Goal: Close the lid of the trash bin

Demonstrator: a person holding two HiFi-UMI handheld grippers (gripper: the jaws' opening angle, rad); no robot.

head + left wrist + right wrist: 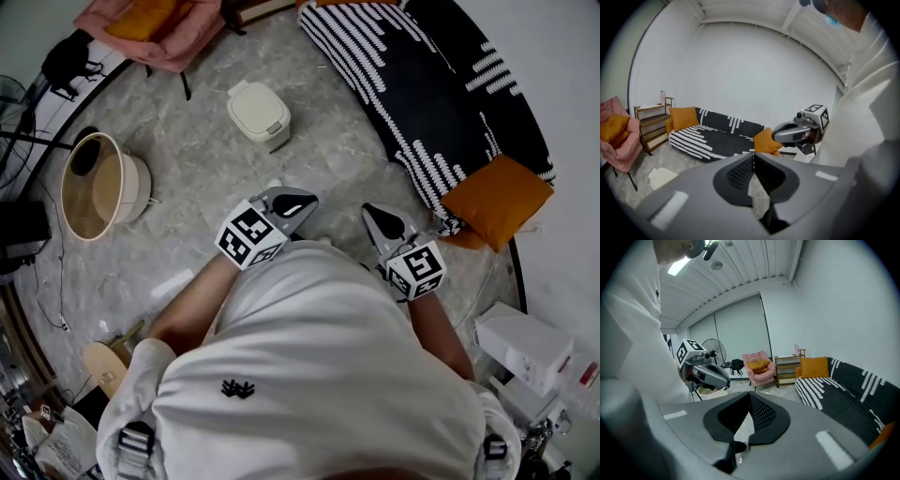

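**Both grippers at the chest, bin out of reach across the floor**

The person stands with the left gripper (298, 203) and the right gripper (380, 217) held side by side against the white shirt, both pointing forward. Each gripper view shows the dark fingers (740, 176) pressed tip to tip with nothing between them, only grey floor (187, 141) in the gap below.

The trash bin (258, 112) is taken to be the small cream one. It stands on the floor ahead of the person and slightly to the left, well apart from both grippers, between the pink armchair (155, 33) and the striped sofa (422, 94). A round open tub (98, 183) sits further left and shows no lid.

The bin stands upright, so its long axis probably runs floor to ceiling. Its top is a rounded rectangle. What looks like the front edge of the lid faces down and to the right in the head view, roughly toward the person.

From this steep angle the lid seems to lie flat on the body, but whether it is fully seated cannot be told. No contact step is in hand, as the grippers are simply carried.

If the lid does need closing, the next move calls for stepping forward and lowering one gripper over the top. A gentle downward press near the front edge should do it, and closed fingers would serve as a blunt pusher.
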